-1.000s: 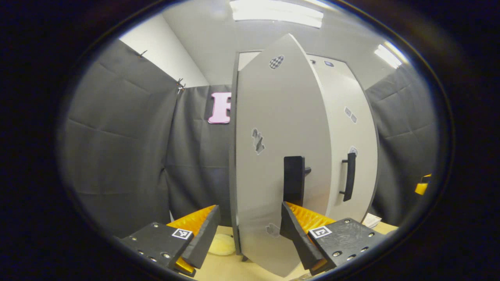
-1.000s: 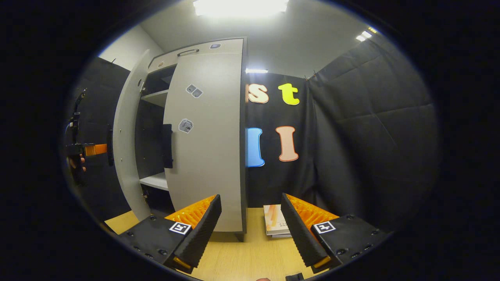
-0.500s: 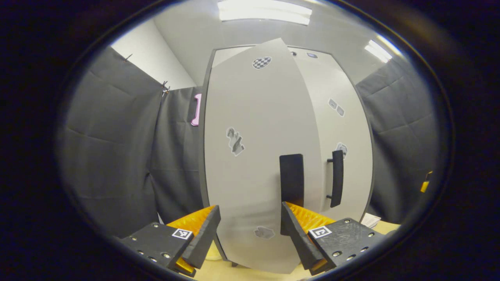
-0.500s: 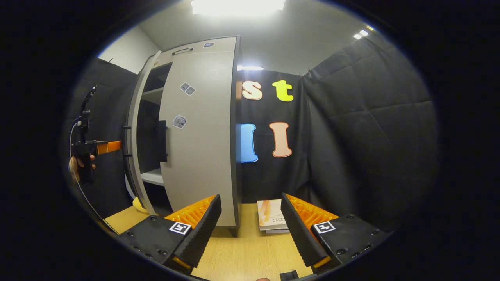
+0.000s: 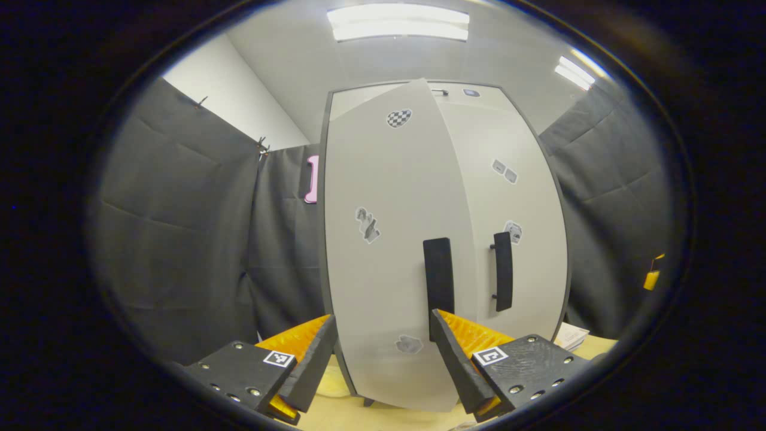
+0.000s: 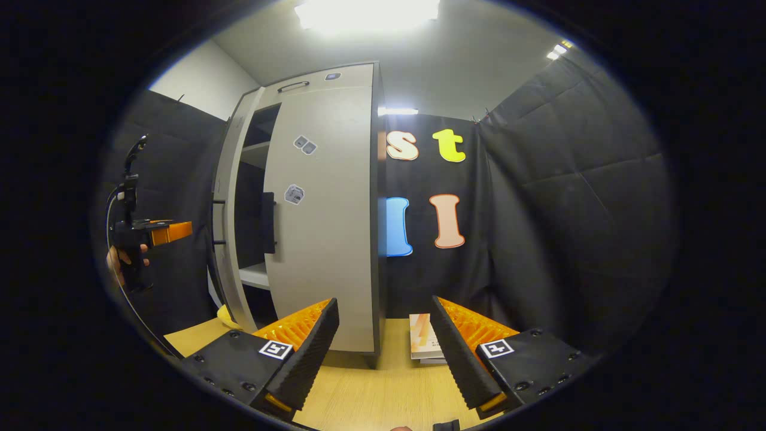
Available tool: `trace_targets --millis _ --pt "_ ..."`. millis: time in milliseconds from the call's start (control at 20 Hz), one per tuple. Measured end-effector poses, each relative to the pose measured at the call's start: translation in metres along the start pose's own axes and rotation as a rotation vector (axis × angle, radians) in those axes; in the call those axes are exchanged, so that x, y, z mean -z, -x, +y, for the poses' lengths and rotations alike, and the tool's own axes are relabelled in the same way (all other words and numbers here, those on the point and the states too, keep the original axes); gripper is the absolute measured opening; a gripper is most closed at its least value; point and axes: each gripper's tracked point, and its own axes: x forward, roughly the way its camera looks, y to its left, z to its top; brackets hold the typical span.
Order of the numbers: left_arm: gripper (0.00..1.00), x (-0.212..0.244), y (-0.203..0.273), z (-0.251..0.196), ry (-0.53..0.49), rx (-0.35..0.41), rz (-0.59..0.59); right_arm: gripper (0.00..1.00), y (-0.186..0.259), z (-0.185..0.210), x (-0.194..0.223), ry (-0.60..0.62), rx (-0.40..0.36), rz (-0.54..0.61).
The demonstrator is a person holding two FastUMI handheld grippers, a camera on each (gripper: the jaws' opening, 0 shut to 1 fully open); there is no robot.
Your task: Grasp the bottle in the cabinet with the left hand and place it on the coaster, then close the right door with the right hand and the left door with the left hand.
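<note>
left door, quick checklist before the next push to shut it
1. Right door shut flush with the cabinet: ok.
2. Left door fully shut: not ok, a gap shows in the right gripper view.
3. Left gripper open, holding nothing: ok.
4. Left door handle ahead of the left gripper: ok.
5. Right gripper open and off the doors: ok.
6. Bottle on the coaster: cannot tell.

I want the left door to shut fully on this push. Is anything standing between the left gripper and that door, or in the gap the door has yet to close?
Nothing visible does. The left gripper faces the left door directly, and the gap beside the right door shows bare shelves.
</note>
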Motion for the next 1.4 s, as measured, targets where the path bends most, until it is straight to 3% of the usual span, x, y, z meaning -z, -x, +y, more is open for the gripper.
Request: trace_targets --millis 300,500,550,600,900,1400 --pt "0.92 -0.002 0.061 0.02 -0.029 -0.043 0.005 0.98 0.012 0.014 -0.008 -0.004 -0.042 -0.031" --pt "0.92 -0.006 0.093 0.038 -0.051 -0.056 0.002 0.98 0.026 0.022 -0.011 0.0 -0.026 -0.044" --pt "0.94 -0.008 0.099 0.043 -0.063 -0.059 -0.004 0.93 0.03 0.026 -0.012 -0.007 -0.032 -0.049" --pt "0.92 -0.01 0.106 0.048 -0.068 -0.063 -0.013 0.98 0.034 0.028 -0.013 -0.006 -0.026 -0.05" --pt "0.94 -0.003 0.135 0.058 -0.062 -0.046 -0.042 0.98 0.064 0.027 -0.017 0.027 0.033 -0.07" --pt "0.92 0.026 0.175 0.088 -0.071 -0.086 -0.021 0.97 0.092 0.029 -0.003 0.026 0.092 -0.059"
